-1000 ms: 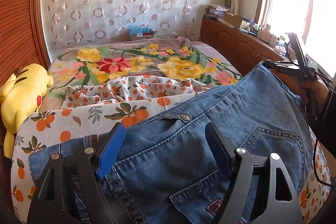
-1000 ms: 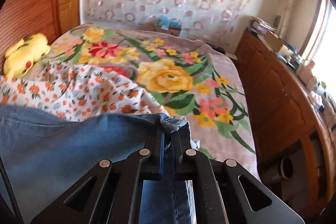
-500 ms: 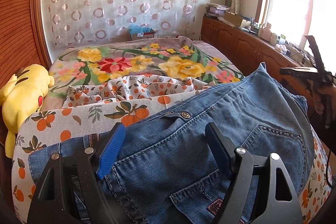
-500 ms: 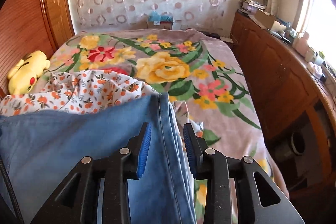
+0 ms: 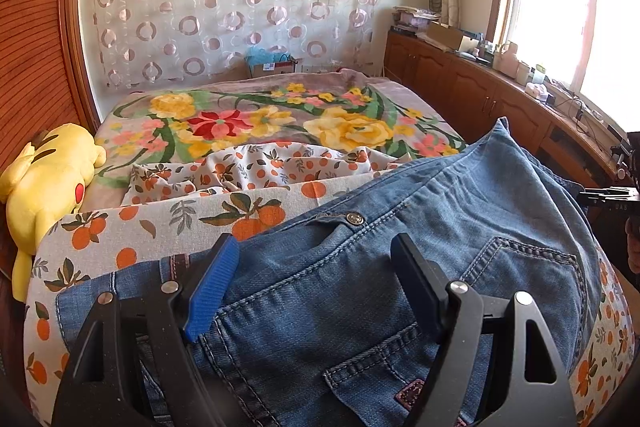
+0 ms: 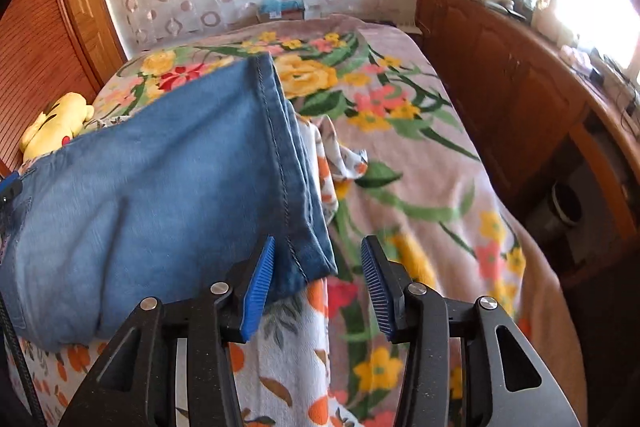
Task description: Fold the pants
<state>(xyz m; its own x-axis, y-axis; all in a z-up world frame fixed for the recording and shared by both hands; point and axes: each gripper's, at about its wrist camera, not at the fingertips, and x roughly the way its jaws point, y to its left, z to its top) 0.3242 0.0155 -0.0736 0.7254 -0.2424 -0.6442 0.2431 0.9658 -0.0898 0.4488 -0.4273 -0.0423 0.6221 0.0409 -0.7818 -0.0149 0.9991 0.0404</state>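
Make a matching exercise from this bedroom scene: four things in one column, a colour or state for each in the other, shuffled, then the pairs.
Things:
1. jeans
2. plush toy
3. right gripper
4. blanket

Descriptions:
A. yellow, at the wooden headboard
B. open, jaws just opened, hem corner loose between them
C. blue denim, folded on the orange-print cloth
D. big yellow and red flowers

Pairs: 1-C, 2-A, 3-B, 4-D

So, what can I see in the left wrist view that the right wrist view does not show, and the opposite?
Only the left wrist view: the jeans' waistband button and back pocket, under the open left gripper.
Only the right wrist view: the leg hem, lying free between the pads of the right gripper, whose jaws have just been opening.
Both: the jeans, yellow plush toy, floral blanket.
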